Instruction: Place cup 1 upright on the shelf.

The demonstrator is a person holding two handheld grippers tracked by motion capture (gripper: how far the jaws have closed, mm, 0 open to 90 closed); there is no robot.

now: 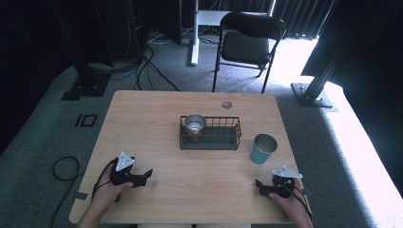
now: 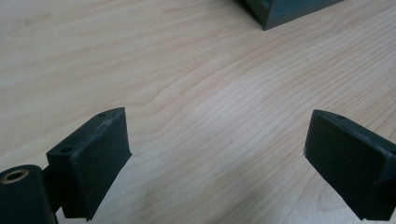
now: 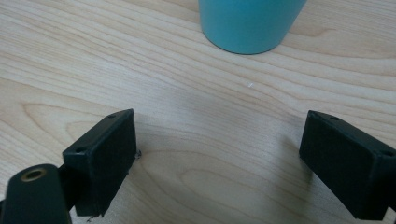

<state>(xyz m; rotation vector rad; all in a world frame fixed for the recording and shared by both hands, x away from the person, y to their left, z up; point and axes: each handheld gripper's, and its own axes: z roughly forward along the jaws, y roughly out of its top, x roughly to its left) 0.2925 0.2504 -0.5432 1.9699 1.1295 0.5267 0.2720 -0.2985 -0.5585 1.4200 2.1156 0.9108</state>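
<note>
One metal cup [image 1: 195, 123] already stands inside the wire basket [image 1: 233, 128]. The teal cup [image 1: 263, 148] waits on the counter [image 1: 157, 109], just beside the basket. The left gripper [image 1: 148, 174] and right gripper [image 1: 258, 183] are both released, holding nothing, so I judge this cup is left to do.

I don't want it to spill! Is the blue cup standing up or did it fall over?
Standing up. The blue cup sits on its base on the table, open mouth facing up, right of the basket.
</note>
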